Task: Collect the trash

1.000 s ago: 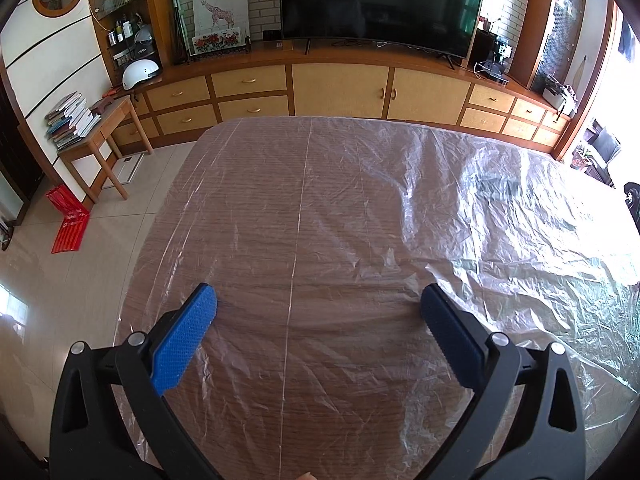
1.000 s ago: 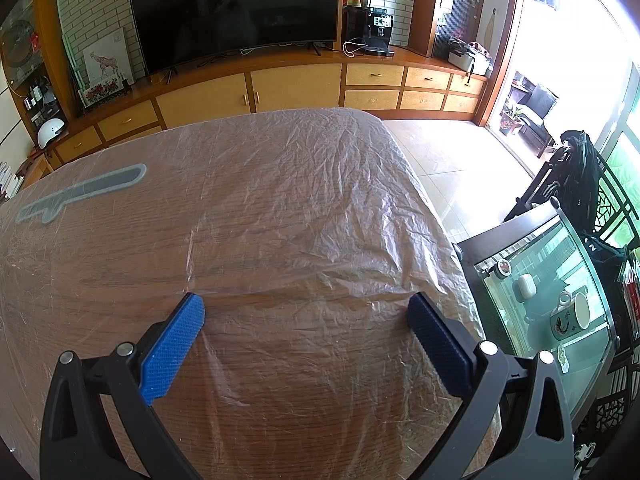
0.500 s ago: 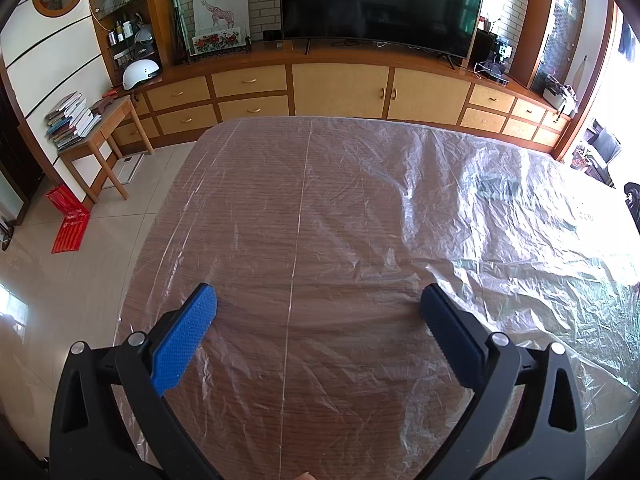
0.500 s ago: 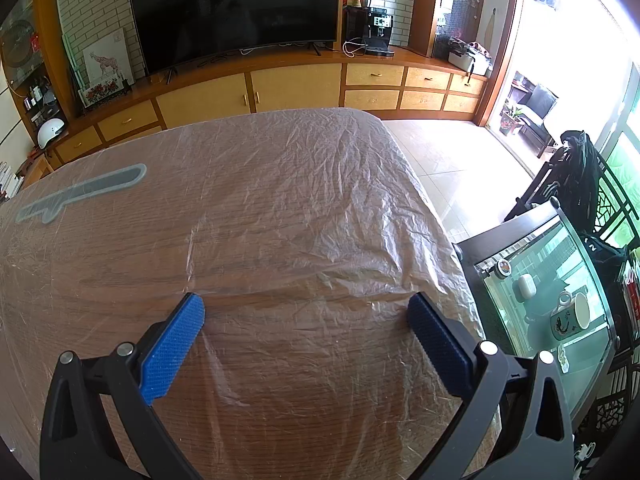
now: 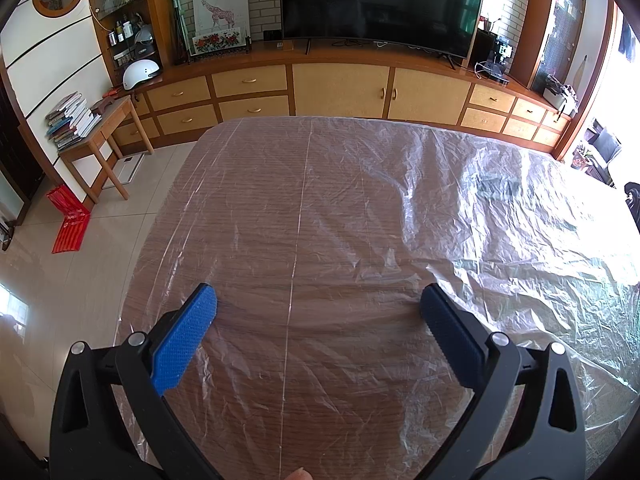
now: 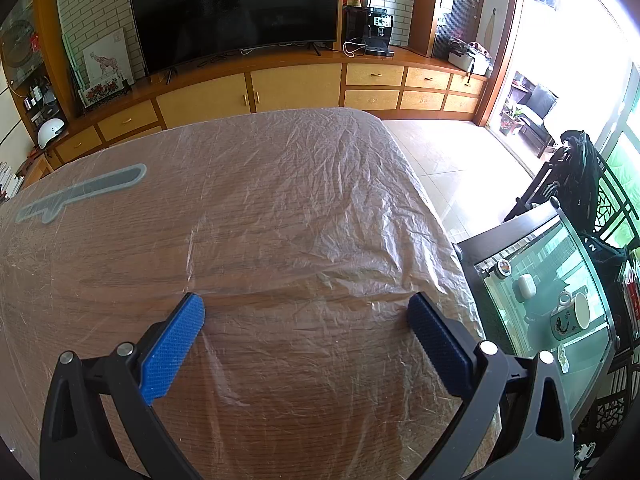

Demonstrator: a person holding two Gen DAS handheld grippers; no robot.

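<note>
Both grippers hang over a wooden counter [image 5: 248, 216] that is covered from edge to edge with a thin, wrinkled plastic sheet [image 5: 472, 208]. The left gripper [image 5: 318, 300] sits above the near part of the counter with its blue pads [image 5: 182, 342] spread wide apart, nothing between them but the sheet below. The right gripper [image 6: 306, 308] is the same: wide apart and holding nothing, near the counter's right edge.

I can see no loose trash on the counter in either view; the sheet is the only thing lying on it. Toward the left of the right wrist view a grey elongated mark [image 6: 80, 192] shows on or under the plastic, though I cannot tell which. The plastic is smoother on the counter's left side and bunched into shiny folds toward its right.

Beyond the far edge stands a long cabinet [image 5: 340, 92] with a big dark television [image 5: 380, 4] on top. A white helmet [image 5: 140, 72] rests at the cabinet's left end, beside a small side table [image 5: 100, 136] stacked with books [image 5: 70, 120]. Off the counter's right edge a glass-topped table [image 6: 552, 312] carries a mug [image 6: 568, 316]
</note>
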